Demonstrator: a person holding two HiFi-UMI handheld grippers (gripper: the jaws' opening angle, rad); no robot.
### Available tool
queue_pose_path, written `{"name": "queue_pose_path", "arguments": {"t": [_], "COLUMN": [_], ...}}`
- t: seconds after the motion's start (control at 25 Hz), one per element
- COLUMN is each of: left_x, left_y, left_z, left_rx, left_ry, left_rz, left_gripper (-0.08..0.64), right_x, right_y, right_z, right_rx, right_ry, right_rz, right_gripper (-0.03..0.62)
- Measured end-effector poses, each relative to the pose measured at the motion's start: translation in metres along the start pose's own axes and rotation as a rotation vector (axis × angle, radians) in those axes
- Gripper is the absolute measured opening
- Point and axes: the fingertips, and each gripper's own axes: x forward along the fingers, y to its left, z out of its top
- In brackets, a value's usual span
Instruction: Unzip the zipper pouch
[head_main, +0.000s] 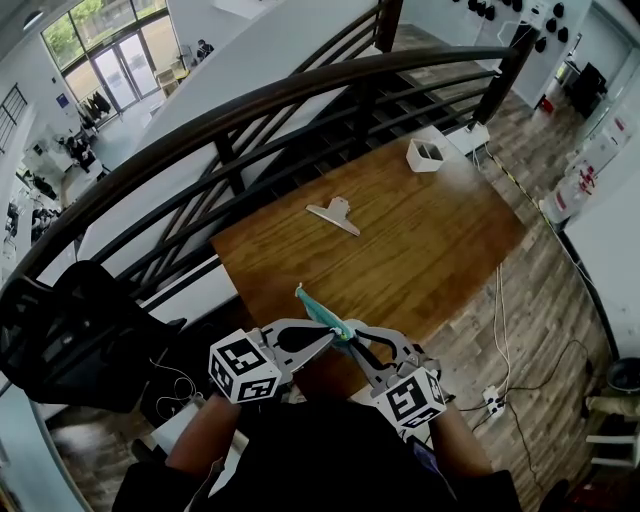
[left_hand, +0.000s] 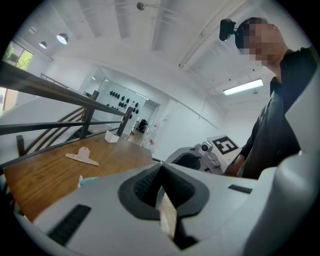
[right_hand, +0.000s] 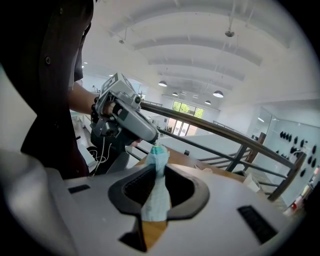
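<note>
right gripper (right_hand: 159, 167): jaws closed on the zipper pouch (right_hand: 156, 195), with teal fabric pinched between the pads and filling the gap. the pouch is off the table (head_main: 420, 230), held in the air over its near edge, just in front of the person.

left gripper (left_hand: 161, 165): jaws together, with a thin pale tab (left_hand: 167, 217) caught between them. this is judged to be the zipper pull, though no view confirms it. the two grippers meet almost tip to tip.

controlling relation: in the right gripper view the pouch's long axis runs straight out from the right jaws to the left gripper's tip. in the head view its free end slants away up and left over the wood.

judgement: the zipper line likely follows that axis, so the left hand, which has the tab, is placed to draw it along, with the right as anchor.

further out, a pale clip (head_main: 335, 213) and a small white box (head_main: 425, 155) lie well apart on the table, not involved.
</note>
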Motion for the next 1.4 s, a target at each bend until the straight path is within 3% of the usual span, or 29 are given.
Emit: {"name": "queue_pose_path", "arguments": {"t": [0.12, 0.28, 0.68, 1.12, 1.28, 1.4], "left_x": [0.002, 0.003, 0.000, -0.001, -0.005, -0.011], "left_y": [-0.001, -0.004, 0.000, 0.003, 0.021, 0.025], "left_z": [0.001, -0.002, -0.004, -0.006, -0.009, -0.006], "left_rx": [-0.008, 0.000, 0.005, -0.017, -0.043, -0.041], "left_ry": [-0.006, 0.004, 0.000, -0.010, 0.007, 0.005], "left_rz": [-0.002, -0.004, 0.030, 0.040, 0.120, 0.120], "left_gripper": [0.012, 0.012, 0.012, 0.014, 0.012, 0.012], "right_x": [-0.002, -0.004, -0.005, -0.009, -0.015, -0.018], "right_y": [0.002, 0.004, 0.008, 0.009, 0.009, 0.008], "right_z": [0.005, 0.014, 0.022, 0.027, 0.032, 0.034], "right_rx": [0.009, 0.037, 0.027, -0.002, -0.011, -0.007], "right_ry": [-0.022, -0.058, -0.085, -0.099, -0.120, -0.131], "right_rz": [0.012, 0.020, 0.030, 0.026, 0.031, 0.033], "right_gripper": [0.126, 0.130, 0.040, 0.028, 0.026, 0.026]}}
